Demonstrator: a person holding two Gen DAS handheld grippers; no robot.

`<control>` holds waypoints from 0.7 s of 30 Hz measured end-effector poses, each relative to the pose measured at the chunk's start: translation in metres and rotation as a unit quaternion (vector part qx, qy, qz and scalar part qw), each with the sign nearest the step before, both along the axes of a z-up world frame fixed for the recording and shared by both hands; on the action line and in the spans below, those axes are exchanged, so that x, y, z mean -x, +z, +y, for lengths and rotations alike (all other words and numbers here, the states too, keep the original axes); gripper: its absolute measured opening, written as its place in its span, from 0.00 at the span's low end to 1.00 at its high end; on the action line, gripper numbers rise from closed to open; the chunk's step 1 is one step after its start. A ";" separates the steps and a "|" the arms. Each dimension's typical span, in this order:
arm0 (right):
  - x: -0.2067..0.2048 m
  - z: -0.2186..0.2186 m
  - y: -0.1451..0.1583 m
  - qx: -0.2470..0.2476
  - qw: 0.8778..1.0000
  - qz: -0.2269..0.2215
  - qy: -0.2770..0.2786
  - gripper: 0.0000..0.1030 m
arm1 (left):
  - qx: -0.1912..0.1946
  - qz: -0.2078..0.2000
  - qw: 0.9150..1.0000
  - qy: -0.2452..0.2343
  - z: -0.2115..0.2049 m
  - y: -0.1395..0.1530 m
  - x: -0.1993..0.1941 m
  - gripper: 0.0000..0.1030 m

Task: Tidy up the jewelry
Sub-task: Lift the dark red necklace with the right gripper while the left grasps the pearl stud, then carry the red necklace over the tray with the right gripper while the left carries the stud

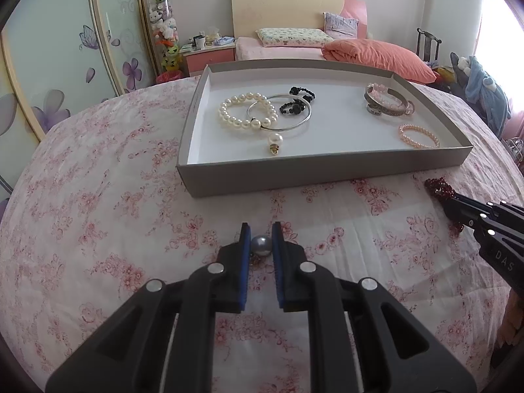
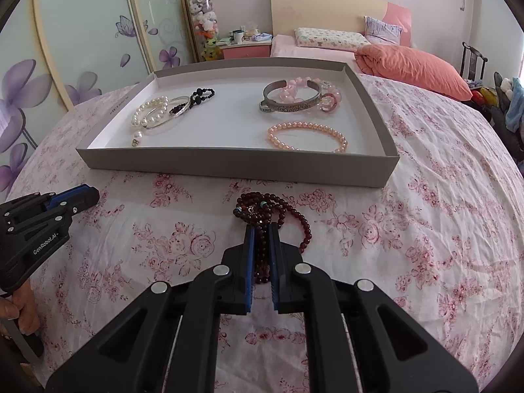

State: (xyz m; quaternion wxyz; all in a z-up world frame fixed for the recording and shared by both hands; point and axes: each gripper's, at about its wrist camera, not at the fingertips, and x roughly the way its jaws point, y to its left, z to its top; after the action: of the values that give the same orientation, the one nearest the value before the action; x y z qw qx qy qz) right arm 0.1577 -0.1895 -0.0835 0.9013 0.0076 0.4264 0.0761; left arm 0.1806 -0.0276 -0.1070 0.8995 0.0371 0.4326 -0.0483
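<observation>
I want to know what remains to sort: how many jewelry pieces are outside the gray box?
2: a grey pearl in the left gripper, dark red beads in the right gripper. Others may be hidden.

My work surface is a table under a pink floral cloth [image 2: 409, 229] filling the lower frame. Directly on it I see a shallow grey tray [image 2: 229, 163] at upper centre, and dark red beads [image 2: 278, 209] just below the tray.
</observation>
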 end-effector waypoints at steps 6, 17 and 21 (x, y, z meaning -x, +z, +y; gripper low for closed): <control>0.000 0.001 0.000 -0.001 1.000 0.000 0.000 0.09 | -0.001 0.000 1.000 0.000 0.002 0.000 0.001 0.14; -0.001 0.000 0.000 -0.006 1.000 0.001 0.000 0.09 | 0.002 0.000 1.000 0.000 0.002 0.000 0.002 0.14; -0.001 0.000 0.000 -0.006 1.000 0.001 0.000 0.09 | 0.002 0.000 1.000 0.000 0.002 0.000 0.002 0.14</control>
State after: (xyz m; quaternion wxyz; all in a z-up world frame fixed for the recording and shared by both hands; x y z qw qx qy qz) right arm 0.1584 -0.1900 -0.0839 0.9007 0.0131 0.4270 0.0788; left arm 0.1788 -0.0258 -0.1070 0.8996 0.0350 0.4325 -0.0492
